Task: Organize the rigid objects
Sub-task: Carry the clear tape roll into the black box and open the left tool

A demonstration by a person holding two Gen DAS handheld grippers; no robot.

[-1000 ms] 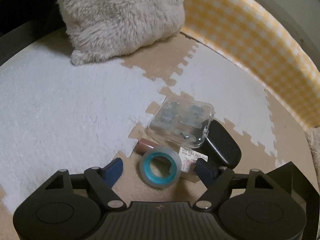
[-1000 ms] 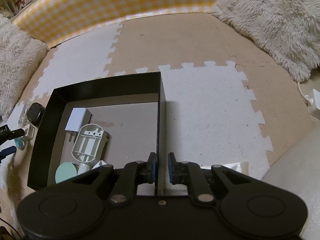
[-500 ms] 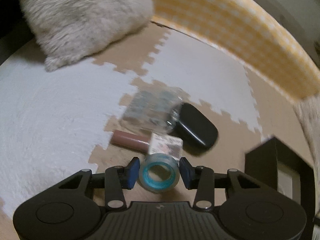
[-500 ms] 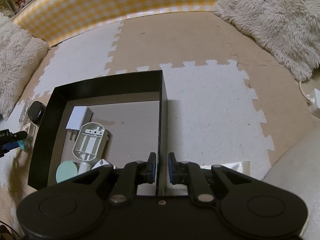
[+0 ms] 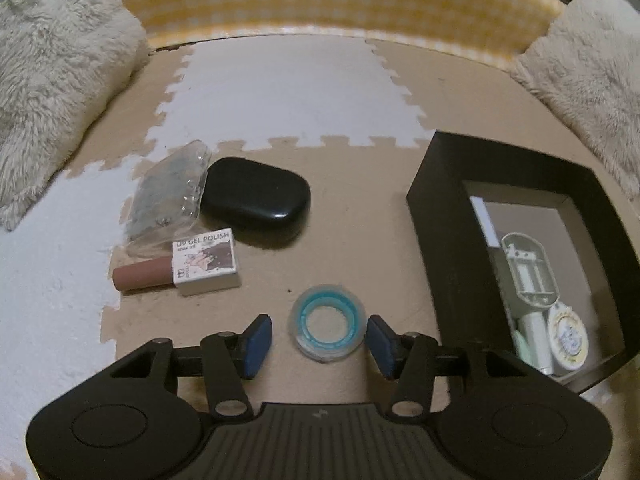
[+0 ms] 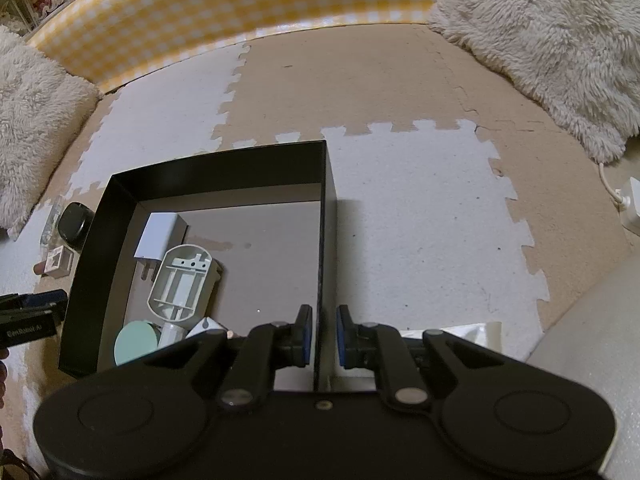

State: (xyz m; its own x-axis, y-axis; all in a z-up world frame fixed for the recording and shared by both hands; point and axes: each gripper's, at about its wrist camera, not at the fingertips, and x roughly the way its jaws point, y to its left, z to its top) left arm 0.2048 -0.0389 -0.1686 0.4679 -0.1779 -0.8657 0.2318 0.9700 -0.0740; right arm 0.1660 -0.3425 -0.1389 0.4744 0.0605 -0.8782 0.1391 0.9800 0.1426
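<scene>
Presently, the tape roll (image 5: 328, 327) is seen lying on the mat between the opening jaws of the left gripper (image 5: 319, 343) (right pad touching, left apart), and should be centred before closing, while the right gripper (image 6: 322, 335) is clamped on the black box (image 6: 326, 216) wall.

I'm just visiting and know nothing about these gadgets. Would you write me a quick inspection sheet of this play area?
Surface: beige and white foam puzzle mat.
Job's things: tape roll, gel polish box, brown tube, black case and clear case on the mat; black box already holds several items.
Clutter: nothing seen.
Grippers: left gripper opening, tape roll between its pads, right pad apparently touching; right gripper clamped on the box wall.
Cables: white cord at right.
Surroundings: yellow checked barrier, fluffy cushions.
</scene>
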